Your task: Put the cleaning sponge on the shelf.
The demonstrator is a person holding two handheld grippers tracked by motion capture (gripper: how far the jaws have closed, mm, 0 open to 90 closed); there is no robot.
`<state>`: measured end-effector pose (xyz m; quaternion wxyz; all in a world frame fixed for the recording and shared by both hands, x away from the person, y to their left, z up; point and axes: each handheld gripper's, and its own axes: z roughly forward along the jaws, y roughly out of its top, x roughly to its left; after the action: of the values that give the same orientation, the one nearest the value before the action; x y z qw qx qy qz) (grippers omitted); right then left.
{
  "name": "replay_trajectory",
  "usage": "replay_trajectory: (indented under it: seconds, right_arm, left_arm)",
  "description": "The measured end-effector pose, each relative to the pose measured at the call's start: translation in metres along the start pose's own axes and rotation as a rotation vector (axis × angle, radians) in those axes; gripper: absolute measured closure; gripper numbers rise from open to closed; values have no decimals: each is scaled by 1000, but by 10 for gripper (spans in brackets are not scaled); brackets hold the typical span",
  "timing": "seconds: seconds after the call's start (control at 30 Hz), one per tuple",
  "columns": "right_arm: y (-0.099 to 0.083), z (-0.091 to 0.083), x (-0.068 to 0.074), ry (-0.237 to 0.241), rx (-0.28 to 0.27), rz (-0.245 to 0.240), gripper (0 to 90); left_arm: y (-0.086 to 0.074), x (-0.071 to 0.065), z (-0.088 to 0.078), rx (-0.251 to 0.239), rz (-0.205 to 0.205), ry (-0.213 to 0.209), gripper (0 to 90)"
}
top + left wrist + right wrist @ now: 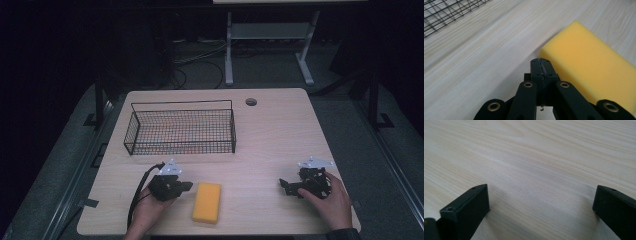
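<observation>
A yellow sponge (pixel 207 201) lies flat near the table's front edge, between my two hands. My left gripper (pixel 189 186) sits just left of it, tips close to the sponge's near corner. In the left gripper view its jaws are pressed together with nothing between them, and the sponge (pixel 589 65) lies right beside the closed tips of the left gripper (pixel 541 65). My right gripper (pixel 283 185) rests low over the table at the front right, pointing left. In the right gripper view the right gripper (pixel 541 200) stands wide open over bare wood.
A black wire basket (pixel 180 131) stands at the back left of the wooden table (pixel 280 135), its mesh corner (pixel 446 12) visible in the left gripper view. A round cable hole (pixel 251 102) sits near the far edge. A cable (pixel 137 195) trails from the left gripper.
</observation>
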<state>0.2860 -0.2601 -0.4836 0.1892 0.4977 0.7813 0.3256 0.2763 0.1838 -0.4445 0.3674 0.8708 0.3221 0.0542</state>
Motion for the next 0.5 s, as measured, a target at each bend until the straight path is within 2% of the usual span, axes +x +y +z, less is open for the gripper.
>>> replay_trajectory:
  seconds: [0.5]
  right_arm:
    - [0,0,0,0,0,0,0]
  left_arm:
    - [13,-7,16,3,24,-20,896]
